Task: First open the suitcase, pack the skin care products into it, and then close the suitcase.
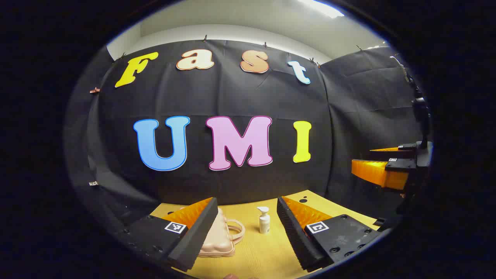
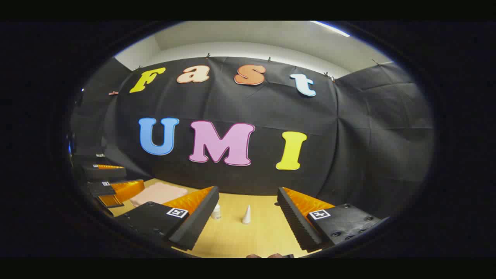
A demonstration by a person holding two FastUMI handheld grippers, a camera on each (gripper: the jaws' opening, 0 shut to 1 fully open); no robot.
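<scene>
A small pale-pink hard-shell suitcase (image 1: 217, 238) with a loop handle lies flat and closed on the yellow wooden worktop (image 1: 263, 255). At its 3 o'clock, apart from it, stands an upright white pump bottle (image 1: 264, 220). A white cone-shaped tube (image 2: 247, 214) stands upright at the bottle's 3 o'clock.

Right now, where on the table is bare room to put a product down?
The yellow table lies bare in front of the white cone-shaped tube and to its right. In the left gripper view, bare wood separates the pink suitcase from the pump bottle. It is crowded around the suitcase.
</scene>
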